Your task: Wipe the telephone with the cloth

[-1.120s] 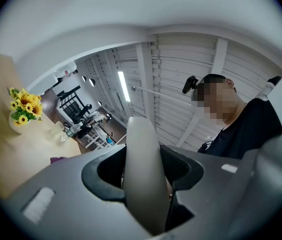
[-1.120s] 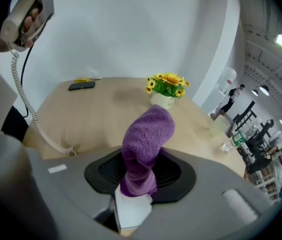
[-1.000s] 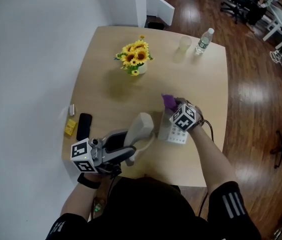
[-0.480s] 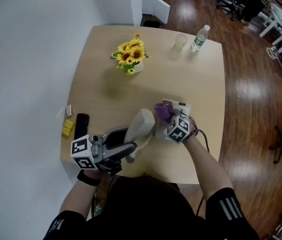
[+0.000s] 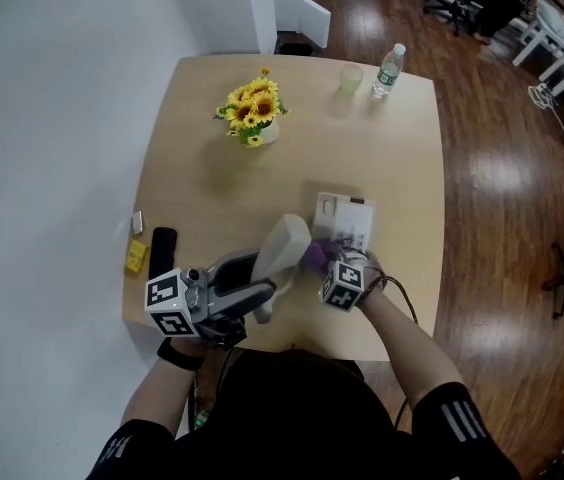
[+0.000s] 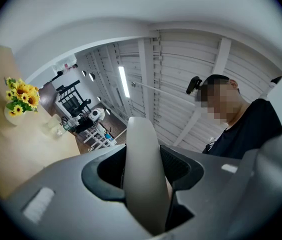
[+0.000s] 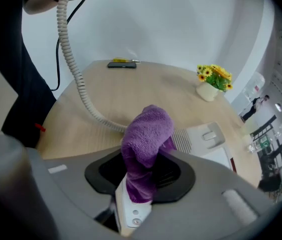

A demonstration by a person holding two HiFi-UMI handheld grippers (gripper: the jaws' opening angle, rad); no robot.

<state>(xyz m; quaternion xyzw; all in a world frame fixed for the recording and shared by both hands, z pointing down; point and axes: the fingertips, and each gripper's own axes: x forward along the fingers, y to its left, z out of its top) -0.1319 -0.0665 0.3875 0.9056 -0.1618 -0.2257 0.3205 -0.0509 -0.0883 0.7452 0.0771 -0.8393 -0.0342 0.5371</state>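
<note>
In the head view my left gripper (image 5: 262, 290) is shut on the white telephone handset (image 5: 284, 250), held up over the table's near edge. The left gripper view shows the handset (image 6: 142, 176) clamped upright between the jaws. My right gripper (image 5: 320, 266) is shut on a purple cloth (image 5: 314, 255), which sits right beside the handset; I cannot tell if they touch. The cloth (image 7: 147, 139) bulges out of the jaws in the right gripper view. The white telephone base (image 5: 343, 222) lies flat on the table beyond it, and a coiled cord (image 7: 76, 76) runs from it.
A vase of sunflowers (image 5: 250, 111) stands at the far left of the wooden table (image 5: 392, 158). A cup (image 5: 350, 79) and a water bottle (image 5: 388, 69) are at the far edge. A black device (image 5: 164, 251) and a yellow item (image 5: 138, 256) lie at the left edge.
My right gripper has drawn the purple cloth back off the telephone base and leftward, up beside the handset. The base is now uncovered. The left gripper has kept its hold.
</note>
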